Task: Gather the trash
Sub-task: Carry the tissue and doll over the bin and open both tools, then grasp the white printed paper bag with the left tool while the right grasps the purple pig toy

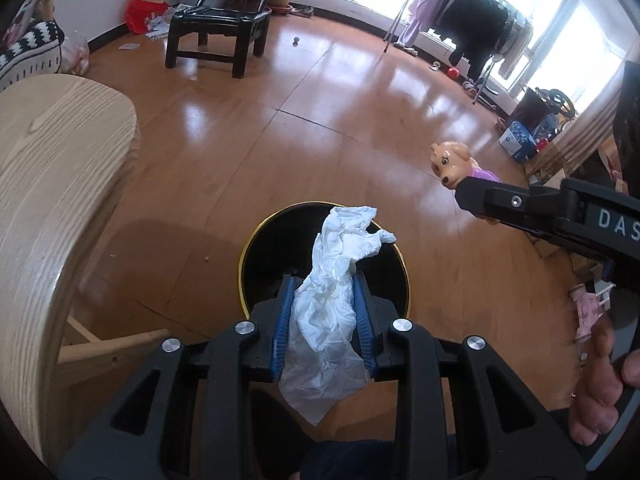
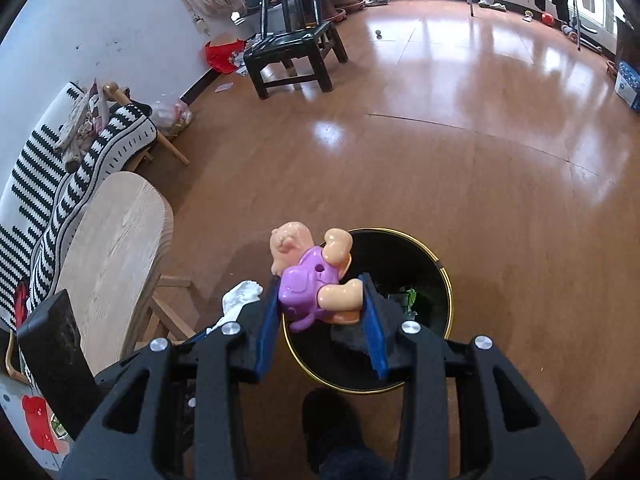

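My left gripper (image 1: 324, 300) is shut on a crumpled white tissue (image 1: 332, 304) and holds it above a round black bin with a gold rim (image 1: 244, 256) on the floor. My right gripper (image 2: 320, 296) is shut on a plastic toy pig in a purple dress (image 2: 308, 276), over the left part of the same bin (image 2: 446, 280). In the left wrist view the right gripper (image 1: 460, 190) reaches in from the right with the pig (image 1: 450, 160) at its tip. The tissue also shows at the left in the right wrist view (image 2: 240, 296).
A light wooden table (image 1: 52, 184) stands left of the bin, also in the right wrist view (image 2: 116, 240). A black chair (image 1: 220, 24) stands at the back. A clothes rack (image 1: 472, 20) is by the windows. A striped sofa (image 2: 48, 168) lines the left wall.
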The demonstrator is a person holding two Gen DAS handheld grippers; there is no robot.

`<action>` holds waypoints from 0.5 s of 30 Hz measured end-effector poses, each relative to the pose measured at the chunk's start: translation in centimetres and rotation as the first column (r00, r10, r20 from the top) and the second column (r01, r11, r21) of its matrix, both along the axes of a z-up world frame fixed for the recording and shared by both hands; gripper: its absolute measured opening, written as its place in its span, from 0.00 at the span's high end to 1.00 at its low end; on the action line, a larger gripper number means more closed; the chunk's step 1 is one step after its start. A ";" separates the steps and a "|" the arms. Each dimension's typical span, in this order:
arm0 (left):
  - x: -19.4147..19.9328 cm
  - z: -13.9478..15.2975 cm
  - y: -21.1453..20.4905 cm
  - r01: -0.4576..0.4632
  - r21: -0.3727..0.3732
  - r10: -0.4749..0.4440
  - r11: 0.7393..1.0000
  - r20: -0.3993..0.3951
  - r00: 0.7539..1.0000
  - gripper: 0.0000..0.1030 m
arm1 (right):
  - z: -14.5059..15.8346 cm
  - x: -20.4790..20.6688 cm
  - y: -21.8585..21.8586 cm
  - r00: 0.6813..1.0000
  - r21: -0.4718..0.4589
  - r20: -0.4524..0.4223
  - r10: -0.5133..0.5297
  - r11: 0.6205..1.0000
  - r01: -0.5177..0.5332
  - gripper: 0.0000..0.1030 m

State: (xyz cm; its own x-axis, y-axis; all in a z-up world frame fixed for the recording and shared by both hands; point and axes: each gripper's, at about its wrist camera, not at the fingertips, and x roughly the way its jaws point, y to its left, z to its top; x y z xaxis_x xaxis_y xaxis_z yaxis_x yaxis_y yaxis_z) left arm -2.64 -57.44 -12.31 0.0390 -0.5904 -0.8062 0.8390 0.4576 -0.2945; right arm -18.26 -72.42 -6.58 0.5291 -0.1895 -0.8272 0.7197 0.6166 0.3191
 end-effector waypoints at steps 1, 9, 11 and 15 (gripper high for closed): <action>0.1 -0.1 -0.3 0.002 -0.005 -0.002 1.000 0.004 1.000 0.71 | 0.0 0.0 0.0 1.000 0.004 0.002 -0.006 1.000 0.006 0.59; -0.4 -0.3 -0.4 0.006 0.001 -0.006 1.000 0.019 1.000 0.31 | 0.4 -0.3 0.0 0.999 -0.010 0.023 -0.034 0.999 0.034 0.32; -0.2 0.1 -0.3 0.007 0.008 -0.007 1.000 0.027 1.000 0.30 | 0.4 -0.1 0.3 0.999 -0.014 0.024 -0.028 0.999 0.028 0.30; 0.3 1.9 1.8 -0.012 0.001 0.012 1.000 0.064 0.998 0.21 | 1.0 0.9 1.3 1.000 -0.043 0.029 0.005 0.999 -0.004 0.20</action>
State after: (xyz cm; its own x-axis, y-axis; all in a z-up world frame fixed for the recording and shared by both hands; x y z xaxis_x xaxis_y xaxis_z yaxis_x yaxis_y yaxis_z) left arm -2.32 -55.61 -10.40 0.0974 -0.5885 -0.8026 0.8507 0.4678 -0.2398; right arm -17.35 -71.13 -5.53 0.5536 -0.2218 -0.8027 0.7076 0.6335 0.3130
